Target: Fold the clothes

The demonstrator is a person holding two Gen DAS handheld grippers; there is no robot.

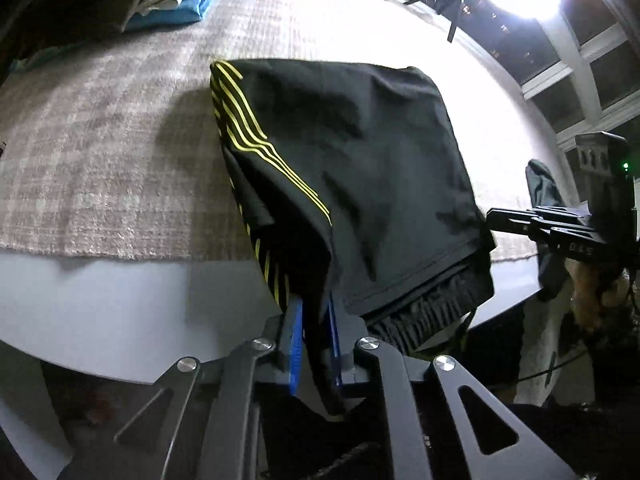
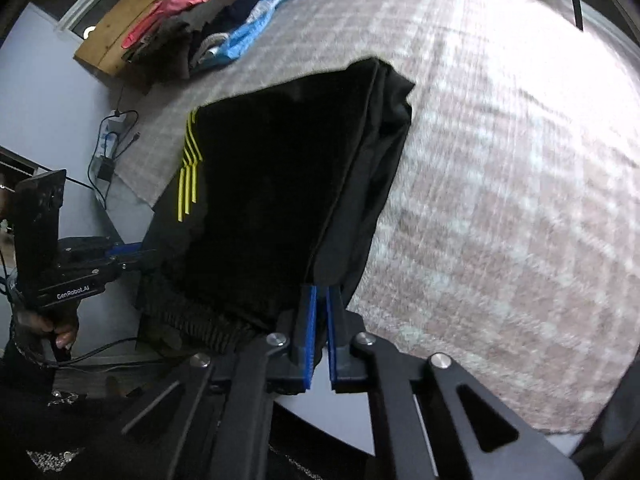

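From my left wrist camera I see the left gripper point(image 1: 314, 320) with its blue pads point(image 1: 295, 344) drawn close together, pinching a corner of the black shorts point(image 1: 360, 168) between them. The shorts are folded over on themselves and lie half on the pinkish checked cloth point(image 1: 120, 140) that covers the table point(image 1: 120, 308), their near edge hanging past the cloth's hem over the bare grey tabletop. Yellow stripes point(image 1: 256, 136) run down the left side of the fabric, and the gathered waistband point(image 1: 420, 324) shows under the top layer at the near right. At the right edge of this view the right gripper point(image 1: 494, 220) reaches in sideways and meets the far corner of the shorts; from here I cannot tell how its fingers stand. A pile of other clothes point(image 1: 160, 4), blue and dark, sits at the far left corner of the table.

From my right wrist camera I see the right gripper point(image 2: 322, 316) with its blue pads point(image 2: 310, 340) nearly together, clamping the right-hand corner of the black shorts point(image 2: 280, 200). The fabric rises away from the pads as a dark folded slab, with the yellow stripes point(image 2: 188, 168) on its left side and the waistband point(image 2: 200, 324) bunched at the lower left. The left gripper point(image 2: 132, 252) comes in from the left and grips the opposite corner. The checked cloth point(image 2: 500, 200) spreads to the right, and the pile of clothes point(image 2: 224, 20), pink, dark and blue, lies at the far end
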